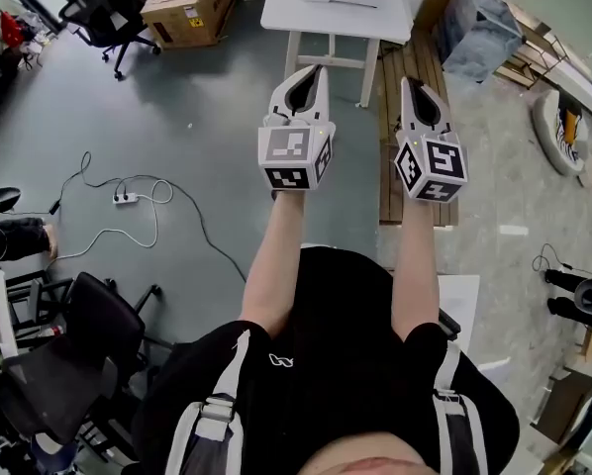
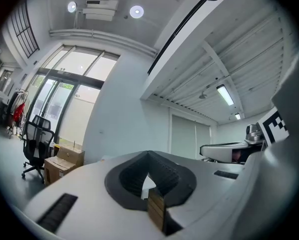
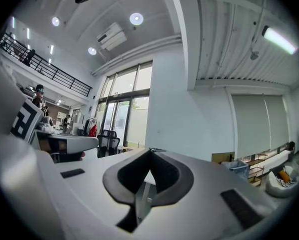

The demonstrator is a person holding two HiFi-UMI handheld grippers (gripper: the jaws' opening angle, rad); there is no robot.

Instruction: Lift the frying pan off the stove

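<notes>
Two grippers out in front of the body, at the ends of two bare arms. On the left side the left gripper, on the right side the right gripper, near each other but not touching. Both pointing away from the body, high above the grey floor. One marker cube on each, so two cubes.

Jaws of the left gripper: pressed together tip to tip, nothing between them. Jaws of the right gripper: pressed together too, nothing between them.

Place of the frying pan and the stove: cannot tell, not in any of the three views.

Down on the floor, in the head view:
- One white table at the far edge, just past the gripper tips.
- One brown cardboard box just left of the table.
- One black office chair in the far left corner, near the box.
- One more black chair in the near left corner.
- One white power strip on the left part of the floor, with a white cable looping around it.
- One grey bag right of the table.
- Some wooden boards lying flat beside the table's right leg.

Up above, in the left gripper view: two round ceiling lights and two long strip lights.
</notes>
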